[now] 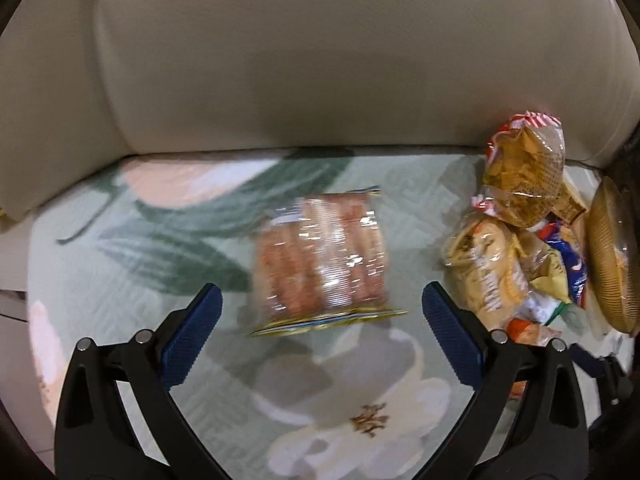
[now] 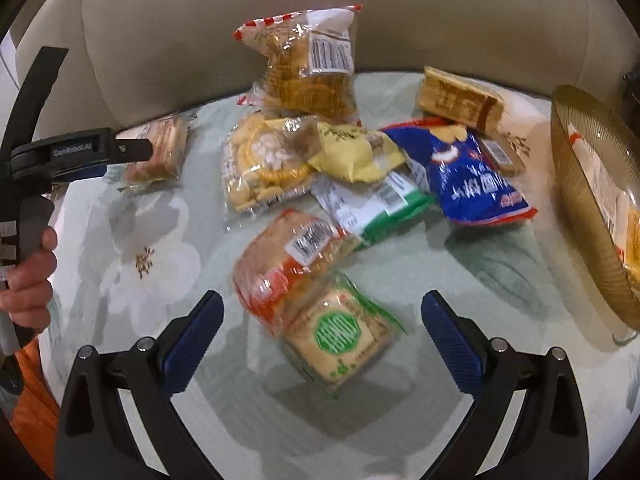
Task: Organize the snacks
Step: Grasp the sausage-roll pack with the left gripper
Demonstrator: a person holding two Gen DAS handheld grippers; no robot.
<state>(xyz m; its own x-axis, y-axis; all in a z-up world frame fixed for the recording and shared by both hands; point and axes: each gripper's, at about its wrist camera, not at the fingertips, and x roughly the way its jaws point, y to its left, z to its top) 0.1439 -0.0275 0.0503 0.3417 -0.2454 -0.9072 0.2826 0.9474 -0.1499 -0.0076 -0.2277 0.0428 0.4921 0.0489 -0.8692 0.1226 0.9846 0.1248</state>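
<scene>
A clear pack of pinkish wafer biscuits (image 1: 322, 262) lies flat on the flowered cloth, just beyond my open left gripper (image 1: 320, 312); nothing is between its blue pads. The same pack (image 2: 154, 152) shows at the left of the right wrist view, behind the left gripper's fingers (image 2: 132, 146). My right gripper (image 2: 322, 330) is open above a green-labelled biscuit pack (image 2: 340, 340) and an orange-wrapped pack (image 2: 288, 264). Behind them lies a heap: round crackers (image 2: 260, 164), a yellow bag (image 2: 352, 152), a blue bag (image 2: 476, 176), a tall bag of golden crackers (image 2: 312, 64).
A gold ribbed bowl (image 2: 576, 184) with some packs inside stands at the right edge, also visible in the left wrist view as the bowl (image 1: 610, 256). A beige sofa back (image 1: 320, 60) rises behind the seat. A hand (image 2: 28, 280) holds the left gripper's handle.
</scene>
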